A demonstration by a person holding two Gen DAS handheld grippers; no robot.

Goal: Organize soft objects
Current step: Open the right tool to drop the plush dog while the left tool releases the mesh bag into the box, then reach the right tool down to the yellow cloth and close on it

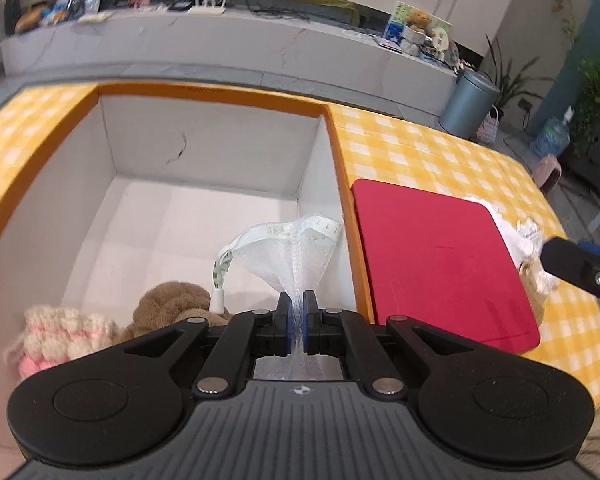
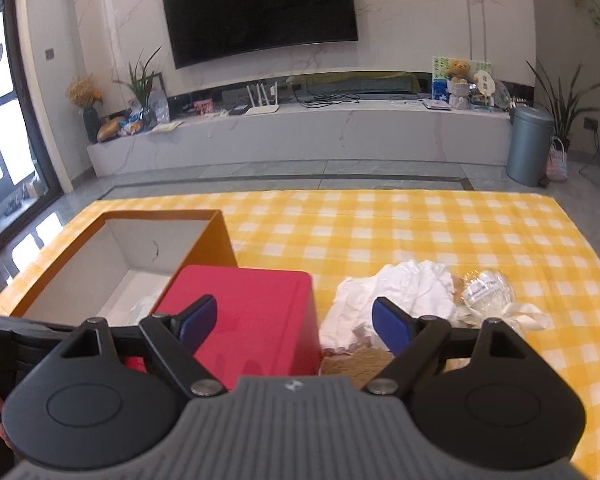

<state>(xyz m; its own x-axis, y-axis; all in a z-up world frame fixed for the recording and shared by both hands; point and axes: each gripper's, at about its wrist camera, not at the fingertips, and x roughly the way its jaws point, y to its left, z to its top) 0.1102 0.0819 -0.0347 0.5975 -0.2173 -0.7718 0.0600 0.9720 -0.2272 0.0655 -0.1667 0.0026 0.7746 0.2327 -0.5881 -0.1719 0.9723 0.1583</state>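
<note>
your left gripper (image 1: 298,312) pinches the mesh bag (image 1: 296,252) above the box (image 1: 204,152); right gripper (image 2: 294,320) spread, white cloth (image 2: 396,292) just far-right.

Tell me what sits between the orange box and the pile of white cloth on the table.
The red lid lies flat between the orange box and the white cloth, right beside the box wall. The right wrist view shows this best.

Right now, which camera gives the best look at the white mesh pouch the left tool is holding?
The left wrist view. There the white mesh pouch fans out from the shut left tool above the open orange box, unobstructed. The right wrist view shows only a pale scrap inside the box, partly hidden by the red lid, too unclear to identify.
</note>
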